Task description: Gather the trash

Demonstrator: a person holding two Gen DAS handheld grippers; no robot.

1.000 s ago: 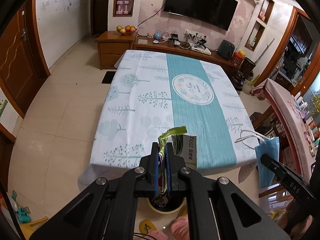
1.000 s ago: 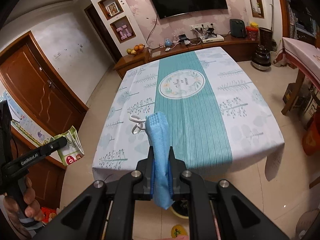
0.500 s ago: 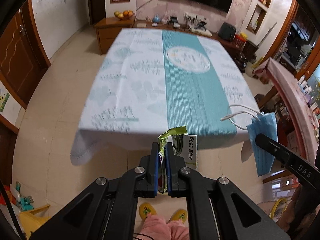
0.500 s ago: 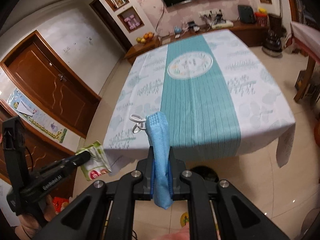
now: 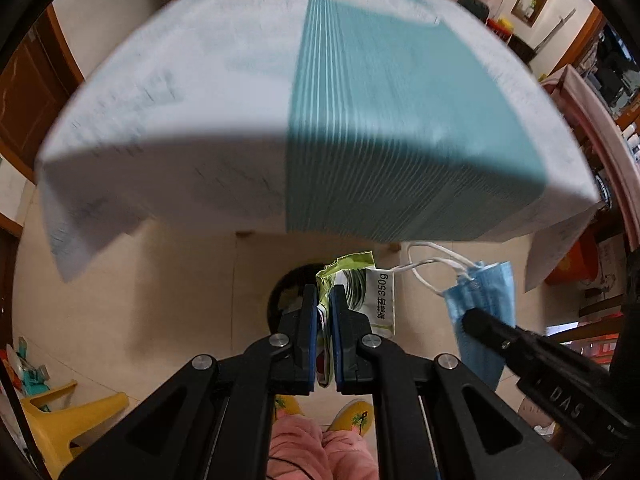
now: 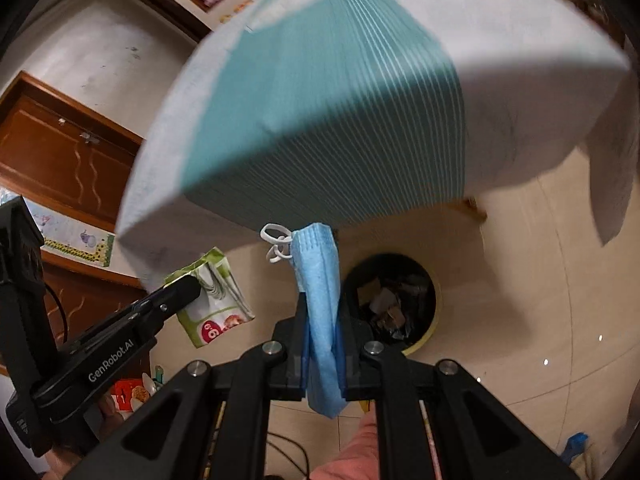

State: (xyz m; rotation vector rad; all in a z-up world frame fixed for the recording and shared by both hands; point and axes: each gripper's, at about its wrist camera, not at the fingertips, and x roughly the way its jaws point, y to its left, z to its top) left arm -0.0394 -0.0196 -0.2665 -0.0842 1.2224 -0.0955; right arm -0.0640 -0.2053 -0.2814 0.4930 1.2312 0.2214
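The surface (image 5: 240,92), under a white and teal cloth, fills the far half of both views, blurred, and what shows of its top carries no trash. Below its near edge, on the tiled floor (image 6: 520,280), stands the bin (image 6: 434,316), dark-lined and already holding scraps. Both pieces are lifted and near the bin, so I judge the picking done and only the drop left.

The left gripper (image 5: 323,320) has its jaws pinching a green and white wrapper (image 5: 360,280), held above the bin's left side. The right gripper (image 6: 320,332) has its jaws pinching a blue mask (image 6: 318,280), whose white loops (image 6: 276,242) stick out to the left; it hangs just left of the bin's mouth.

The right view shows the bin's open mouth and contents; in the left view the bin (image 5: 286,292) is mostly hidden behind the jaws and wrapper. The left view alone shows yellow slippers (image 5: 352,420) and a yellow chair (image 5: 68,416).
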